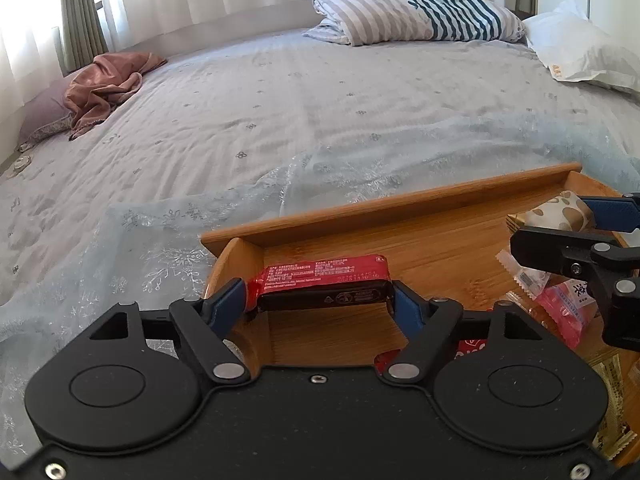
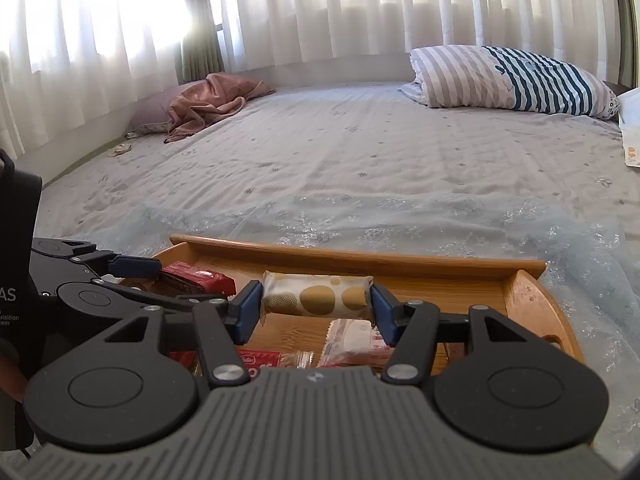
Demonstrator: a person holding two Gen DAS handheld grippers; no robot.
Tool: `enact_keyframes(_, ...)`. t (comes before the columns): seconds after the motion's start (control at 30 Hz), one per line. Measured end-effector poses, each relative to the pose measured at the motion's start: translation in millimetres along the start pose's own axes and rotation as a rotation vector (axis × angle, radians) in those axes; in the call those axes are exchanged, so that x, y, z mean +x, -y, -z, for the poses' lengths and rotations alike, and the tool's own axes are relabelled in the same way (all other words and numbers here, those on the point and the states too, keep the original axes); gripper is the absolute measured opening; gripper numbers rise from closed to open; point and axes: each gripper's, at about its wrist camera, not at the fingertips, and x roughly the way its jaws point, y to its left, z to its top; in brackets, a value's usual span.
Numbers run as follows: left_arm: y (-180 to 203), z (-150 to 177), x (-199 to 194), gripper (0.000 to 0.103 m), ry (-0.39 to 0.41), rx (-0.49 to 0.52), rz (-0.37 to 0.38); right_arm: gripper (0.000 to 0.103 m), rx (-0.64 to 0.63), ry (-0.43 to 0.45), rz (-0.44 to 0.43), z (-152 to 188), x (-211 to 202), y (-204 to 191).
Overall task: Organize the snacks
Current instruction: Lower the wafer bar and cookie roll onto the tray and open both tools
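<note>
A wooden tray [image 1: 384,210] [image 2: 360,258] lies on the bed. My left gripper [image 1: 318,300] is shut on a red and black snack bar [image 1: 324,282] by its ends, over the tray's far left corner. My right gripper [image 2: 316,304] is shut on a white snack pack with gold spots [image 2: 316,294], near the tray's far wall; that pack shows in the left wrist view [image 1: 556,214] too. Pink [image 2: 352,340] and red [image 2: 260,359] wrapped snacks lie on the tray under the right gripper. The left gripper shows in the right wrist view [image 2: 160,270].
The tray sits on a sheer snowflake cloth [image 1: 400,160] spread over the grey bedsheet [image 1: 280,92]. A striped pillow [image 1: 412,14], a white pillow [image 1: 584,52] and a crumpled pink cloth [image 1: 108,84] lie at the bed's far side. Curtains hang behind.
</note>
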Motion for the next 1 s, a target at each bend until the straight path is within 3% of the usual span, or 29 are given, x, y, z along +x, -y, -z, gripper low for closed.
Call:
enact_keyframes(0.27,5.9,-3.9,-0.7,0.082,-0.010,0.001,-0.031,0.065,0.005,0.001,0.010,0.5,-4.0,4.2)
enact_keyframes(0.53,-6.5,-6.8,-17.8,0.098,0.012,-0.048,-0.051,0.065,0.006,0.006,0.016,-1.5,-6.7,6.2)
enact_keyframes(0.77,-4.4,-2.7,-7.9,0.098,-0.029,-0.021,-0.062,0.066,0.016,0.006,-0.005,0.5,-7.7,1.7)
enact_keyframes(1.0,-17.6,2.0,-35.5,0.098,0.035,-0.054,-0.094,0.066,-0.005,0.005,0.000,-3.0,-5.6,-2.6)
